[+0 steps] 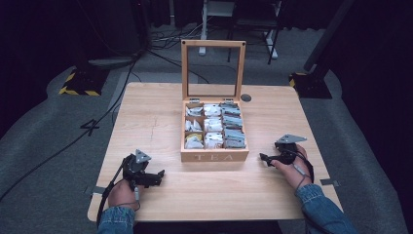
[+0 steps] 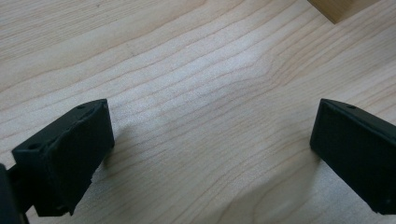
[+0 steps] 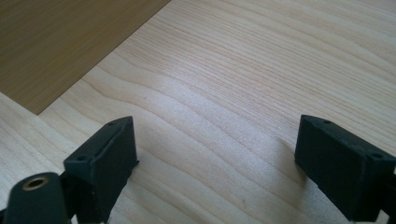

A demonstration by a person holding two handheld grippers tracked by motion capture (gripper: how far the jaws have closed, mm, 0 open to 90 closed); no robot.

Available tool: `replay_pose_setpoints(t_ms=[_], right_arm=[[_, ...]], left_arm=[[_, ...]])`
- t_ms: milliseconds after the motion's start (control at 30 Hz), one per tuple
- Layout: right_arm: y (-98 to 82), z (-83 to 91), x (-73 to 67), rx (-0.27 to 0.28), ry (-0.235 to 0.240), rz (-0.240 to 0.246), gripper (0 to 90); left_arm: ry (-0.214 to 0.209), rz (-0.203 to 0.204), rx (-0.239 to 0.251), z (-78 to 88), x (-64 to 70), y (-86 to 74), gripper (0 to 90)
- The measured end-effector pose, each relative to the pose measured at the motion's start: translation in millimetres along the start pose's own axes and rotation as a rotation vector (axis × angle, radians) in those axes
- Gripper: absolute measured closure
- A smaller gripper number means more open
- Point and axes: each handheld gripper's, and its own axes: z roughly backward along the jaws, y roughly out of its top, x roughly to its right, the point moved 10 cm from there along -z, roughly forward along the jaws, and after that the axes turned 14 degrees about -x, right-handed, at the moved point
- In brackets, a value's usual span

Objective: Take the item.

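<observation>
One tea box [image 1: 214, 156] lid up, nine compartments of tea bags [image 1: 213, 125], two grippers low on tabletop [image 1: 146, 112], left gripper [image 1: 159, 175] spread empty, right gripper [image 1: 263, 158] spread empty

Wooden tea box [image 1: 214, 156] stands mid-table, glass lid upright, compartments holding sachets [image 1: 213, 126]
</observation>
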Motion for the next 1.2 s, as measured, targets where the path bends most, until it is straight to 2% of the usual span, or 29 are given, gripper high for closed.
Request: replay_pose_setpoints(t_ms=[400, 633, 767, 800, 833, 867, 900, 1000, 1200], right_arm=[[0.5, -0.3, 0.4, -0.001, 0.004, 0.008, 13.4], [2.4, -0.1, 1.9, 0.010, 0.004, 0.005, 18.9], [2.6, 2.2, 1.7, 0.023, 0.010, -0.004, 29.3], [2.6, 2.2, 1.7, 0.023, 0.010, -0.004, 29.3], [3.6, 4.3, -1.2, 0.027, 0.045, -0.020, 35.0], [3.6, 4.3, -1.2, 0.027, 0.045, -0.020, 35.0], [5.5, 7.3, -5.0, 0.031, 0.076, -0.031, 36.2], [8.8, 11.9, -8.1, 0.043, 0.088, -0.020, 38.8], [28.2, 32.6, -17.3, 0.115, 0.127, -0.026, 41.4]], left_arm=[[0.001, -0.002, 0.000, 0.0, -0.2, 0.1, 0.0], [0.001, -0.003, 0.000, -0.1, -0.4, 0.3, 0.0], [0.001, -0.001, 0.000, -0.1, -0.3, 0.3, 0.0], [0.001, -0.001, 0.000, -0.1, -0.3, 0.3, 0.0], [0.001, 0.001, 0.000, 0.0, 0.0, 0.0, 0.0], [0.001, 0.001, 0.000, 0.0, 0.0, 0.0, 0.0], [0.001, 0.002, 0.000, 0.0, 0.1, -0.1, 0.0], [0.001, 0.002, 0.000, 0.0, 0.1, -0.1, 0.0], [0.002, 0.002, 0.000, 0.1, 0.0, -0.1, 0.0]])
